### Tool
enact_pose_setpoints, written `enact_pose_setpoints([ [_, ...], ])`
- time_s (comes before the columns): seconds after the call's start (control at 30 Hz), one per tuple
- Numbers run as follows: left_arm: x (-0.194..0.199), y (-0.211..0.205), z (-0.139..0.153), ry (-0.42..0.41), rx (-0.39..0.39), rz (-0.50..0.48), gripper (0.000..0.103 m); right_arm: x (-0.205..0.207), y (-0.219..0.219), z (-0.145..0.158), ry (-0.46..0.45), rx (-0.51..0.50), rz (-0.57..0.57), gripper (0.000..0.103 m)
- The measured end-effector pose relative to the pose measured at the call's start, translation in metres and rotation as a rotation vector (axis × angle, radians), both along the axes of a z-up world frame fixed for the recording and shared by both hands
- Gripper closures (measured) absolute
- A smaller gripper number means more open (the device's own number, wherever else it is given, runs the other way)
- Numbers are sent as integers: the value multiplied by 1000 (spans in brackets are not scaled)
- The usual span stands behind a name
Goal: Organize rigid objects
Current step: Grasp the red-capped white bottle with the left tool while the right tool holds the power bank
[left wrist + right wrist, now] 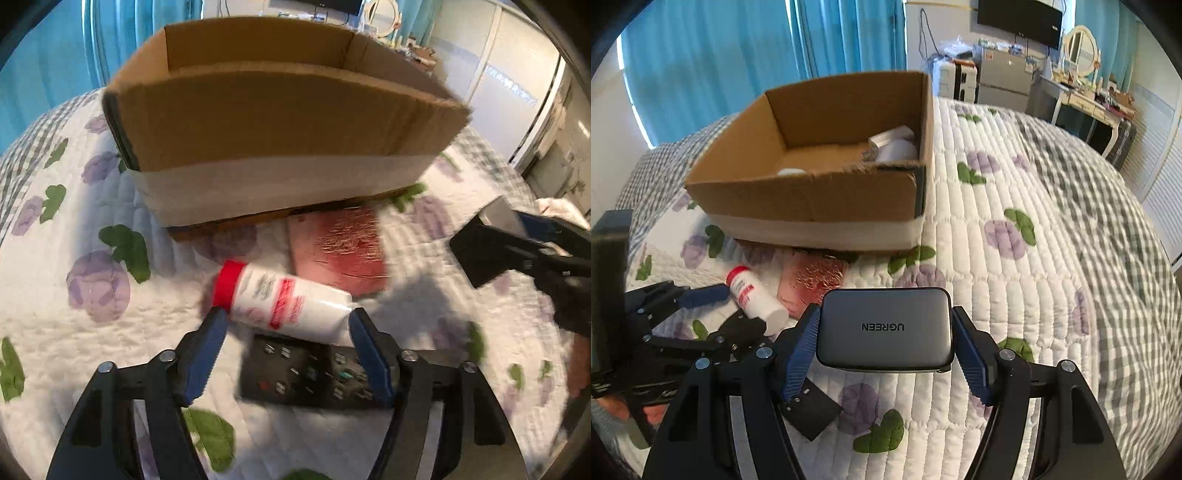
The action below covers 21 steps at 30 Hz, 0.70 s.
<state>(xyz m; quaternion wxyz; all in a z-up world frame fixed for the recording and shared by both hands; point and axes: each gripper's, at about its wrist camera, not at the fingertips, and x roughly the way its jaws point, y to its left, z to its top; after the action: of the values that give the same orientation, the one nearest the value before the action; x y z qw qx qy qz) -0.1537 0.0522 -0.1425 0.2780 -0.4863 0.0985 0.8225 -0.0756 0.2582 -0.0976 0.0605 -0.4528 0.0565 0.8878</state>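
Our right claw (884,332) grips one grey charger (884,326). Our left claw (286,325) stands wide open around one white bottle (284,299), beside one cardboard box (280,125)

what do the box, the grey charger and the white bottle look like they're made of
Box: brown corrugated cardboard, matte, with a frayed torn rim and a pale tape band.
Grey charger: probably hard plastic, smooth satin shell with printed lettering.
White bottle: likely glossy plastic with a red cap; blur leaves it uncertain.
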Motion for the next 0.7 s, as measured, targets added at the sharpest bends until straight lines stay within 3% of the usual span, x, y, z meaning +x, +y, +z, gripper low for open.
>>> enact_pose_setpoints([
  [0.1,-8,9,-15,-10,-43,-15,27,-5,5,-7,-11,-8,-11,35],
  [0.27,-7,26,-21,85,-98,-75,27,-11,8,-16,-28,-20,-14,35],
  [0.37,-4,26,-19,99,-87,-92,30,-11,7,-19,-33,-25,-10,35],
  [0.47,1,22,-14,105,-79,-93,44,-9,6,-17,-26,-23,-10,35],
  [0.7,6,13,-6,89,-54,-75,51,-2,4,-3,2,-19,-10,35],
])
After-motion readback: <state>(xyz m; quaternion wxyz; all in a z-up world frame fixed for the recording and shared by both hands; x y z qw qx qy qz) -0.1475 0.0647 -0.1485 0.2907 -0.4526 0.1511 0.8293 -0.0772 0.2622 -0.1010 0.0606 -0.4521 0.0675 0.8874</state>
